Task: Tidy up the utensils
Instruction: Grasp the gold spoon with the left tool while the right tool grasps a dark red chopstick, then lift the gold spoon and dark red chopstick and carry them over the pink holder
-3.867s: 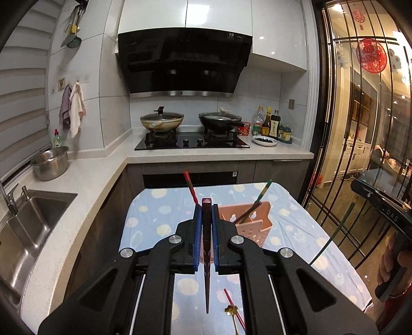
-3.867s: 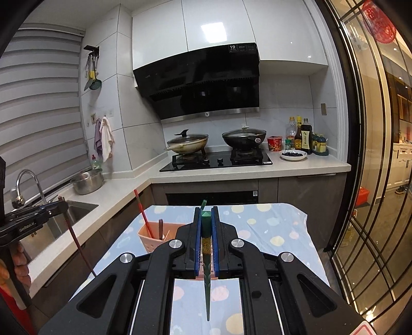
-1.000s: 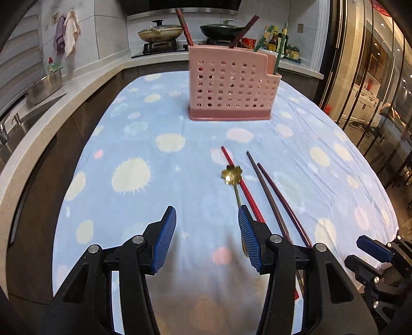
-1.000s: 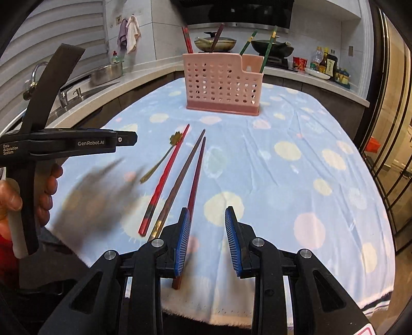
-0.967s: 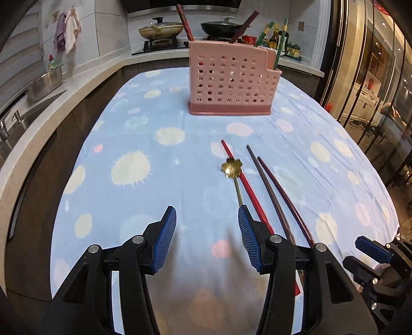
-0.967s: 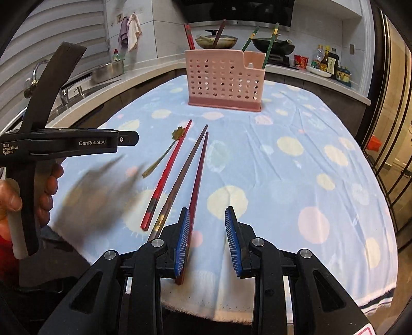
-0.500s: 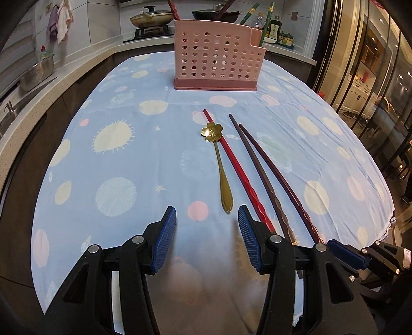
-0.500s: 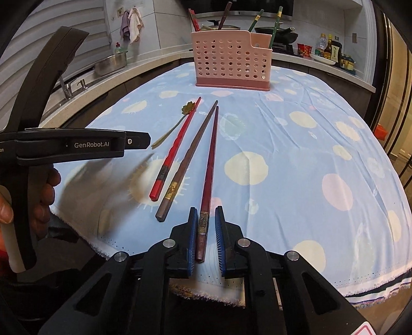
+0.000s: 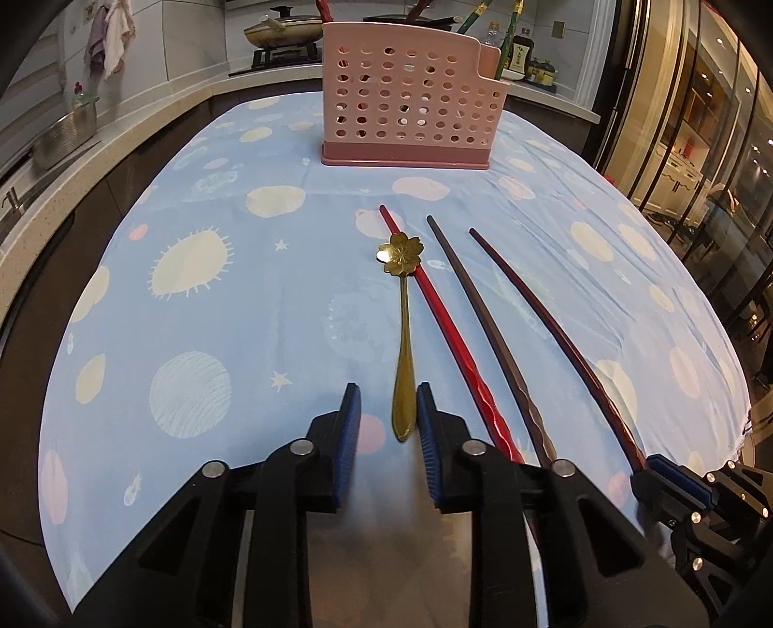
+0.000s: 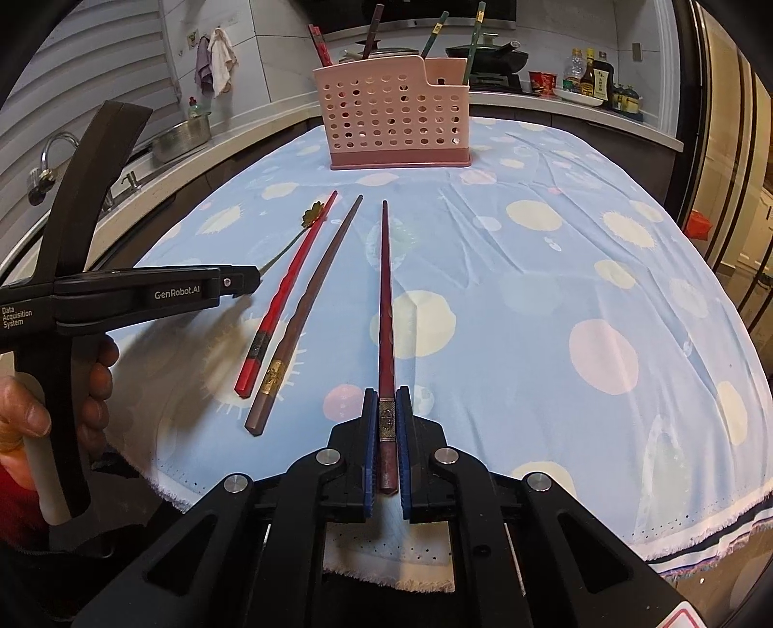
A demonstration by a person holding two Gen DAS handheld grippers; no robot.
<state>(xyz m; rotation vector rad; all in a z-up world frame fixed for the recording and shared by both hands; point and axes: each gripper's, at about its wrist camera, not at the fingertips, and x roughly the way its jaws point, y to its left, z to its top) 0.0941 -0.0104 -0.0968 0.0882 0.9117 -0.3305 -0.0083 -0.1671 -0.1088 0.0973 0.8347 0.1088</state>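
A pink perforated utensil holder (image 9: 410, 96) stands at the far side of the table and holds several chopsticks; it also shows in the right wrist view (image 10: 393, 116). A gold flower-headed spoon (image 9: 405, 338), a red chopstick (image 9: 449, 333), a brown chopstick (image 9: 488, 333) and a dark red chopstick (image 9: 551, 328) lie on the cloth. My left gripper (image 9: 386, 410) is open, its fingers on either side of the spoon's handle end. My right gripper (image 10: 386, 425) is shut on the dark red chopstick (image 10: 385, 299) near its thick end, at the table's near edge.
The table has a blue cloth with pale dots (image 10: 555, 290). A counter with a sink (image 10: 53, 159) and a metal pot (image 10: 181, 135) runs along the left. A stove with pans (image 9: 282, 31) and bottles (image 10: 592, 72) sit behind the holder. Glass doors (image 9: 700, 121) stand on the right.
Both grippers came down from holding chopsticks above the holder to the near table edge. The left gripper's fingers narrowed around the spoon handle. The right gripper closed on the dark red chopstick.
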